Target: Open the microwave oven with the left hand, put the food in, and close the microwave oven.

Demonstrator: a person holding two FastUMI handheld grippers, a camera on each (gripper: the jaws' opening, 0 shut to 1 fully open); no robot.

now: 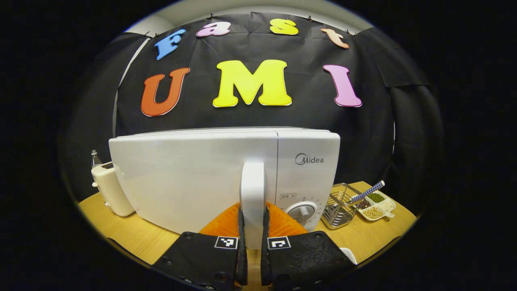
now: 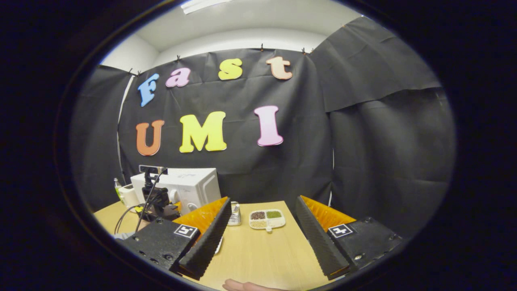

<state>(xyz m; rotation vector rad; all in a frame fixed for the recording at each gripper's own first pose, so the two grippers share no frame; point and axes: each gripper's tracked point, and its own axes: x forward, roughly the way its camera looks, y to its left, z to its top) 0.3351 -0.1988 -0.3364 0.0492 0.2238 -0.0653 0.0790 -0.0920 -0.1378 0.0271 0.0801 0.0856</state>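
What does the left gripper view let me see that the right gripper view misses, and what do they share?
Left gripper view: the left tool closed on the microwave's door handle, the control dial, and a checked spoon in the wire basket.

Right gripper view: the right tool open over bare table, a fingertip at the bottom edge, and the left tool's camera rig at the microwave.

Both: the white microwave, the divided dish of beans, and a small cream appliance.
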